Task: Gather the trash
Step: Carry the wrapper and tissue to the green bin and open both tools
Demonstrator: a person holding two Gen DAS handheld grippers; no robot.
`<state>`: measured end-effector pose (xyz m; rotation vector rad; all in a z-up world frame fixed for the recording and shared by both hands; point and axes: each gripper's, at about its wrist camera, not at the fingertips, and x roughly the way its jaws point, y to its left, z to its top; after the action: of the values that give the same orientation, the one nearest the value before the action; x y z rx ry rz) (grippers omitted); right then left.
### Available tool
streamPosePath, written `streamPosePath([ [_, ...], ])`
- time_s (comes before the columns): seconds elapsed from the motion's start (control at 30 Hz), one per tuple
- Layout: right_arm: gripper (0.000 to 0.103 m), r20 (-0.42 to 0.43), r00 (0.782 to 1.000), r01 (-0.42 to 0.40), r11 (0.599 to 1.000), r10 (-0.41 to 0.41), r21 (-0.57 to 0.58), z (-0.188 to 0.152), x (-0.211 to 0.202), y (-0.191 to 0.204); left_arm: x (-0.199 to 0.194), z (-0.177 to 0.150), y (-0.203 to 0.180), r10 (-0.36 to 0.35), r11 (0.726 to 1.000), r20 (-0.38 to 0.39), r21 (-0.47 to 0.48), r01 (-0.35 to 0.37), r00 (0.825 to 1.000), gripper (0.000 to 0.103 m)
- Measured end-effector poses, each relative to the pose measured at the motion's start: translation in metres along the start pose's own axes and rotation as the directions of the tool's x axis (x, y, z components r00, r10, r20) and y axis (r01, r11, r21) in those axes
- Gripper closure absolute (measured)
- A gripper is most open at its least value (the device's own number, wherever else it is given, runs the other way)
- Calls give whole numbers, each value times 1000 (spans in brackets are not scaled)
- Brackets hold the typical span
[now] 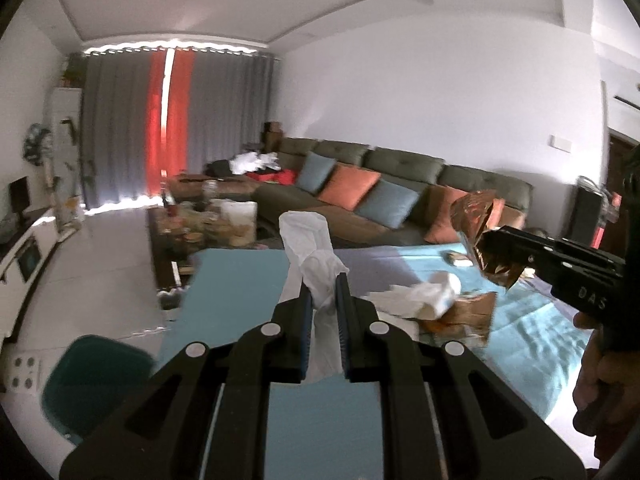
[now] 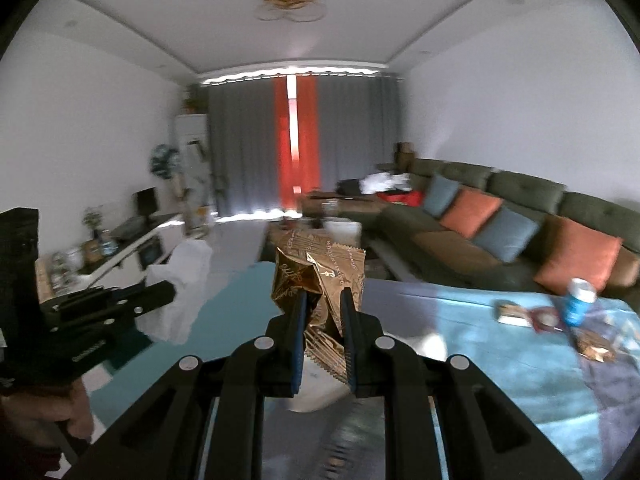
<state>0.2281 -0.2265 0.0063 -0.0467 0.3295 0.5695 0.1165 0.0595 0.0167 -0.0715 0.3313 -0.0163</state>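
My left gripper [image 1: 325,286] is shut on a crumpled white tissue [image 1: 310,248] and holds it above the teal-covered table [image 1: 240,300]. My right gripper [image 2: 323,300] is shut on a shiny brown foil snack wrapper [image 2: 316,272], also lifted; it shows at the right of the left wrist view [image 1: 478,232]. The tissue shows at the left of the right wrist view [image 2: 180,292]. More crumpled white tissue [image 1: 424,296] and another brown wrapper [image 1: 468,316] lie on the table.
A dark teal bin [image 1: 94,384] stands on the floor left of the table. A blue can [image 2: 578,300] and small packets [image 2: 516,312] lie on the table's right side. A green sofa [image 2: 500,208] with cushions stands behind, and a cluttered coffee table [image 1: 200,224].
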Motion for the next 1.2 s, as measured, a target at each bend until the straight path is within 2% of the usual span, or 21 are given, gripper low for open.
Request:
streamPosePath([
  [0.27, 88, -15, 983, -186, 981, 185, -61, 12, 29, 58, -43, 2, 51, 156, 987, 23, -38, -155, 987, 91],
  [0.6, 88, -71, 942, -334, 937, 328, -102, 19, 60, 112, -87, -8, 101, 305, 950, 10, -75, -304, 952, 91],
  [0.67, 88, -89, 930, -366, 924, 357, -112, 22, 69, 124, -93, -12, 113, 326, 942, -6, -88, -325, 945, 91],
  [0.8, 88, -137, 904, -421, 898, 404, -128, 26, 87, 150, -104, -25, 143, 388, 913, -48, -114, -391, 920, 91],
  [0.9, 88, -191, 877, -466, 876, 440, -124, 27, 111, 172, -110, -32, 164, 426, 892, -77, -128, -433, 901, 91],
  [1.07, 88, -286, 840, -514, 846, 462, -141, 19, 145, 207, -112, -46, 200, 458, 865, -132, -160, -475, 879, 91],
  [1.2, 88, -337, 823, -527, 836, 457, -155, 10, 163, 228, -106, -63, 221, 460, 856, -181, -169, -489, 869, 91],
])
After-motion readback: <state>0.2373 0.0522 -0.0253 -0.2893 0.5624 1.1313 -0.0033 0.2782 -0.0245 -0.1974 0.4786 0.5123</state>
